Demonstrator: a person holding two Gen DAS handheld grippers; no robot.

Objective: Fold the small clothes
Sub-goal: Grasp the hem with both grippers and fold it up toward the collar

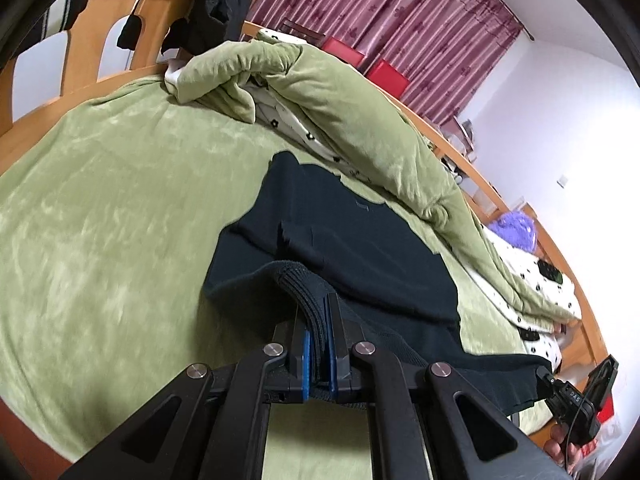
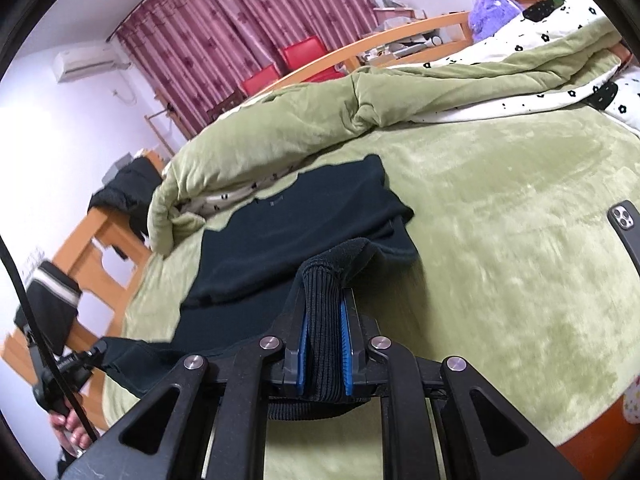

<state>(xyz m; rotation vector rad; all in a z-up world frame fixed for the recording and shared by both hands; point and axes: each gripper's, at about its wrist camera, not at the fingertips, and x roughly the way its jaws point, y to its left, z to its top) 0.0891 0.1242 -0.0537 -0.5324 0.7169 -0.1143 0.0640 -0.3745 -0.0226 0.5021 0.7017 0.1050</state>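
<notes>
A dark navy sweater lies on the green bed, sleeves folded in over its body. My left gripper is shut on the ribbed hem at one bottom corner and holds it lifted. My right gripper is shut on the ribbed hem at the other bottom corner of the sweater. The hem stretches between the two grippers. The right gripper also shows in the left wrist view, and the left gripper in the right wrist view.
A rolled green quilt with a white flowered lining lies just beyond the sweater. The green bedsheet spreads to the left. A wooden bed frame carries dark clothes. A phone lies on the sheet at the right.
</notes>
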